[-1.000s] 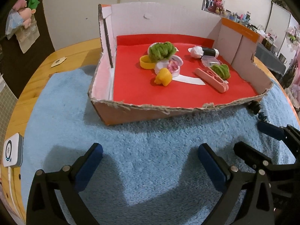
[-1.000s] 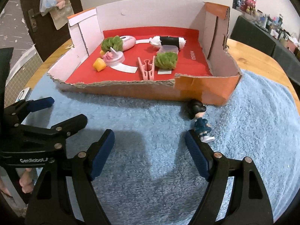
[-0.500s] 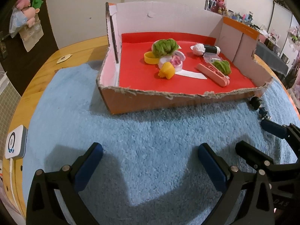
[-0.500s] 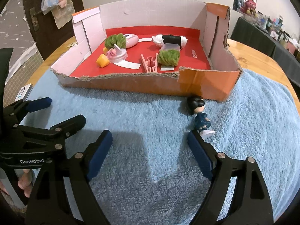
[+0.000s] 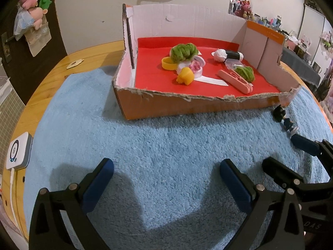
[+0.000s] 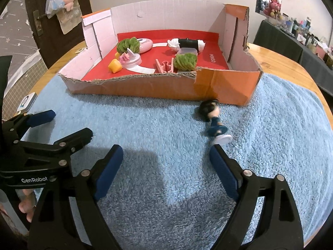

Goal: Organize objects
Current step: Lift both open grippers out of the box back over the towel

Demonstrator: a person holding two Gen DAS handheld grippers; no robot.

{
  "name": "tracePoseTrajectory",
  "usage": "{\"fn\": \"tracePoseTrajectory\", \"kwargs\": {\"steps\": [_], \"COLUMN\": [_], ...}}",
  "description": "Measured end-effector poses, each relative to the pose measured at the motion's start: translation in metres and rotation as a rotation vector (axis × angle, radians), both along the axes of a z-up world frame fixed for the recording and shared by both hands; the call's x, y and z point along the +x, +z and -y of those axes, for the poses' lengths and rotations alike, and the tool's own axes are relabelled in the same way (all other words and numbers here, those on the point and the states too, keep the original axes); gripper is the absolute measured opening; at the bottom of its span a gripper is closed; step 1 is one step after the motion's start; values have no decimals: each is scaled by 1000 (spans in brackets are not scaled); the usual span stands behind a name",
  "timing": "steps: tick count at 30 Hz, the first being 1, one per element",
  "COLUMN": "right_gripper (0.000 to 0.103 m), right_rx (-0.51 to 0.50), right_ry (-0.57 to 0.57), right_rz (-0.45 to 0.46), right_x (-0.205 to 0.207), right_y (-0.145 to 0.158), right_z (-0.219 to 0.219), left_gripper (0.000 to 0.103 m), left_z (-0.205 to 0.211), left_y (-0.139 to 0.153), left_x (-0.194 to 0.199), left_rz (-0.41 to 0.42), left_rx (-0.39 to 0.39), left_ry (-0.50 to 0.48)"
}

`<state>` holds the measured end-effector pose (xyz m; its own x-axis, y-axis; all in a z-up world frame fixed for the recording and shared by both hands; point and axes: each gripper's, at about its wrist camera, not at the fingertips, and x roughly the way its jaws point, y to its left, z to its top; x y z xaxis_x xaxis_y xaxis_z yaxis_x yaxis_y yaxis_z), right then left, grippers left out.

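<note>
A small figurine with dark hair and a blue outfit lies on the blue towel in front of the cardboard box, just ahead of my right finger. It also shows in the left wrist view. My right gripper is open and empty over the towel. My left gripper is open and empty, to the left of the right one. The box has a red floor and holds a yellow toy, green fuzzy pieces, a pink clip and a black-and-white roll.
The towel covers a round wooden table. A white device with a cable lies at the table's left edge. The box walls stand high at the back and right. A dark cloth-covered table stands to the far right.
Both grippers have drawn back from the box, which now looks farther off. The figurine now shows more fully ahead of the right gripper. Both stay open.
</note>
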<state>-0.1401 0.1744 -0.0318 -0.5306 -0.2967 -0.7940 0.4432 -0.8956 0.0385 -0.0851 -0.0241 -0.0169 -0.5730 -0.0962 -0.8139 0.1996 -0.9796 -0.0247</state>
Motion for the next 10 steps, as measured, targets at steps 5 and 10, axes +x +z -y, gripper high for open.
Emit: {"fn": "tracePoseTrajectory", "kwargs": {"steps": [5,10], "right_gripper": [86,87], "right_rx": [2,1], "right_ry": [2,2], "right_rz": [-2,-3], "right_x": [1,1], "right_y": [0,-1], "right_z": [0,0], "left_gripper": [103,103], "left_z": [0,0], "left_y": [0,0], "left_x": [0,1], "left_rz": [-6,-6], "left_rx": [-2,-2], "left_ry": [-3,-2]}}
